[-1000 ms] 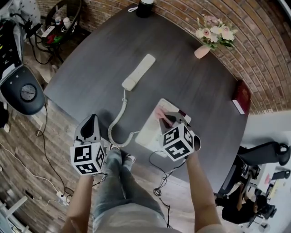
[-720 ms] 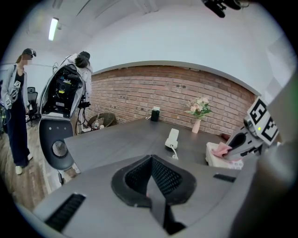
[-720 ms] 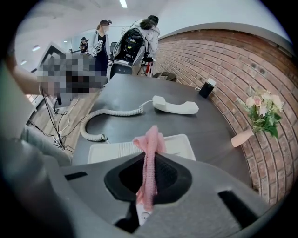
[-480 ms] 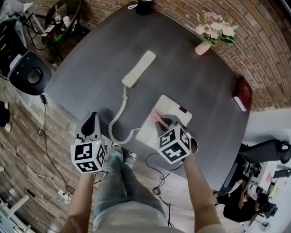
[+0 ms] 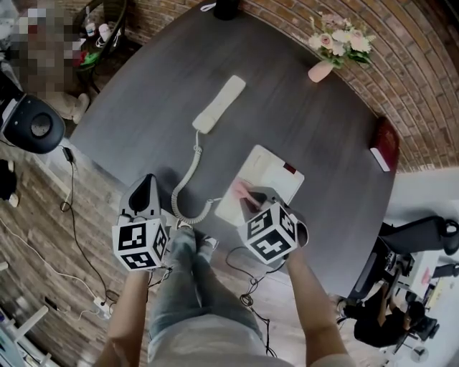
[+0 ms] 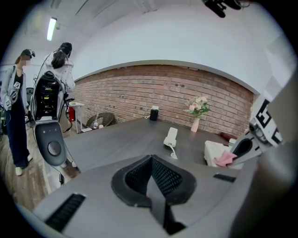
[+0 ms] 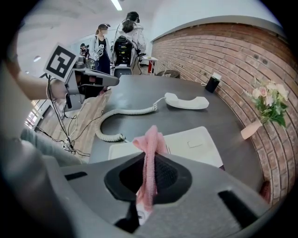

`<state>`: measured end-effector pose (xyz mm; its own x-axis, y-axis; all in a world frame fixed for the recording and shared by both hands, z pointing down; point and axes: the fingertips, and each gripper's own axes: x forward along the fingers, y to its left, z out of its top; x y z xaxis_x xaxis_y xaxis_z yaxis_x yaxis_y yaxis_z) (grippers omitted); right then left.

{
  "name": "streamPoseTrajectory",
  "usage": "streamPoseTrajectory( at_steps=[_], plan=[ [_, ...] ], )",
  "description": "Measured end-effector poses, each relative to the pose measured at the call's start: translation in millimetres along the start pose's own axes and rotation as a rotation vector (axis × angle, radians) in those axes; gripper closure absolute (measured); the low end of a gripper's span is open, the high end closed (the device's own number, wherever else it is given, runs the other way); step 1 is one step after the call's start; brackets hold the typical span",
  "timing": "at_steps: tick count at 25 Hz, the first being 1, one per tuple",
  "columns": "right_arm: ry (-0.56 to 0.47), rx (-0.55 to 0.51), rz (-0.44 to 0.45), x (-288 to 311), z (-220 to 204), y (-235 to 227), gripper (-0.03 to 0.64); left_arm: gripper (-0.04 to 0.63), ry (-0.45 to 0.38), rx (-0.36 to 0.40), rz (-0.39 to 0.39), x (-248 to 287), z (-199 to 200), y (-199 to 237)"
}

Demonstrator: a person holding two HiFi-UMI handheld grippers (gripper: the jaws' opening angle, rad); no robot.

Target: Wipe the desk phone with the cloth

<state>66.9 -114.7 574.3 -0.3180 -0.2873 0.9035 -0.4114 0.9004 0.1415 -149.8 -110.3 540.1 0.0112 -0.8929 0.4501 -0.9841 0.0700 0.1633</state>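
Note:
The white desk phone base [image 5: 271, 172] lies on the dark round table [image 5: 143, 107], its handset [image 5: 219, 105] off the hook further back, joined by a coiled cord [image 5: 188, 183]. My right gripper [image 5: 252, 198] is shut on a pink cloth [image 5: 242, 191], which rests on the base's near-left part. In the right gripper view the pink cloth [image 7: 150, 155] stands up between the jaws over the phone base [image 7: 191, 142]. My left gripper [image 5: 145, 188] hovers at the table's near edge, left of the cord, shut and holding nothing [image 6: 151, 179].
A vase of flowers [image 5: 336, 49], a red book [image 5: 381, 150] and a black speaker [image 5: 228, 10] sit along the far rim. An office chair [image 5: 32, 129] stands left of the table. Cables [image 5: 247, 287] trail on the floor. People [image 7: 104, 46] stand in the background.
My right gripper has drawn the pink cloth back across the phone base toward its near-left edge. The left gripper has stayed put.

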Motion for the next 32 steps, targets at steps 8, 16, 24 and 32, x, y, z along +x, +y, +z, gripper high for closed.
streamPoseTrajectory(
  at_steps=[8, 16, 24, 32],
  plan=[
    [-0.005, 0.017, 0.042, 0.5, -5.5, 19.0, 0.597, 0.600, 0.011, 0.003, -0.005, -2.2, -6.4, -3.1],
    [-0.006, 0.017, 0.088, 1.0, -9.1, 35.5, 0.597, 0.600, 0.019, 0.010, -0.008, -2.4, -9.8, -6.5],
    [-0.005, 0.015, 0.132, 1.9, -14.2, 54.8, 0.597, 0.600, 0.024, 0.021, -0.008, -6.4, -13.5, -11.0],
    [-0.007, 0.021, 0.176, 2.0, -17.6, 75.3, 0.597, 0.600, 0.022, 0.029, -0.007, -9.8, -11.5, -13.7]
  ],
)
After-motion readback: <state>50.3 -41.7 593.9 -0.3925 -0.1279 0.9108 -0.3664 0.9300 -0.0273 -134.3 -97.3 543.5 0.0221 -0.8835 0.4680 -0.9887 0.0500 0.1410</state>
